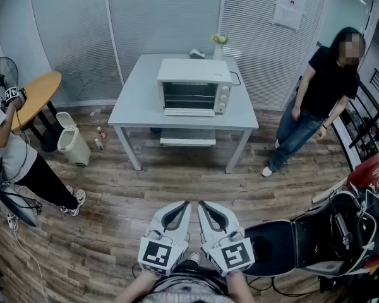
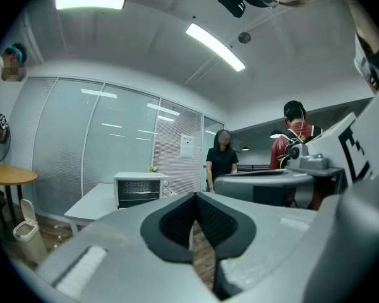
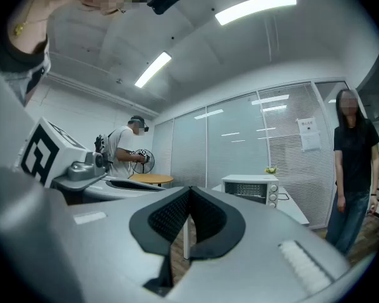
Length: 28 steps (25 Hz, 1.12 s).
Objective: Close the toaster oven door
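Observation:
A white toaster oven [image 1: 194, 87] stands on a grey table [image 1: 136, 100] across the room, its front facing me. Its door [image 1: 189, 112] seems folded down flat at the base, leaving the racks visible. The oven also shows small and far off in the left gripper view [image 2: 139, 189] and the right gripper view [image 3: 251, 188]. My left gripper [image 1: 184, 204] and right gripper [image 1: 203, 204] are side by side low in front of my body, well short of the table. Both are shut with nothing between the pads, as the left gripper [image 2: 194, 198] and right gripper [image 3: 189, 192] views confirm.
A person in black [image 1: 322, 93] stands right of the table, another in a white shirt [image 1: 12, 153] at the left. A round wooden table [image 1: 35, 96], a bin [image 1: 72, 145] and a fan [image 1: 1, 74] are at the left. A scooter [image 1: 322, 235] is parked at my right.

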Each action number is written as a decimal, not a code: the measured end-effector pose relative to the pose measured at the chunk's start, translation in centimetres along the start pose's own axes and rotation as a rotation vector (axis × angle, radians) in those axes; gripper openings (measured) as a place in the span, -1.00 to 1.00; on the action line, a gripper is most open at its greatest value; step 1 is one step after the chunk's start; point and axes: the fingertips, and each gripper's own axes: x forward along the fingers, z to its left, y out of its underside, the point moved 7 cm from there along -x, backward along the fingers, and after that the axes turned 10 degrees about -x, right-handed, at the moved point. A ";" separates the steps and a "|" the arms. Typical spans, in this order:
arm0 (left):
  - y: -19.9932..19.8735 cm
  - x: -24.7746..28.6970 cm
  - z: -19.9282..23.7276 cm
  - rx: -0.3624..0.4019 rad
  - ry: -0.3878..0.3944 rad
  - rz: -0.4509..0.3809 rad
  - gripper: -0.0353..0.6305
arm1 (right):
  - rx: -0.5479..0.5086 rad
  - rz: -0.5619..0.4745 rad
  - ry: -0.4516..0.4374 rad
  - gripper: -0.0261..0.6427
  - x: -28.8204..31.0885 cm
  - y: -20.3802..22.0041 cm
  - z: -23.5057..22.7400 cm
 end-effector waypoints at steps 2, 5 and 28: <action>-0.1 0.9 0.1 0.013 0.004 0.000 -0.88 | 0.001 0.004 -0.005 -0.92 0.4 -0.1 -0.8; 0.3 0.9 0.0 0.009 0.005 -0.008 -0.88 | 0.001 -0.002 -0.007 -0.92 0.4 -0.1 -0.9; 1.6 4.3 0.7 -0.039 -0.065 0.005 -0.59 | 0.015 0.012 -0.033 -0.72 2.2 2.4 -4.0</action>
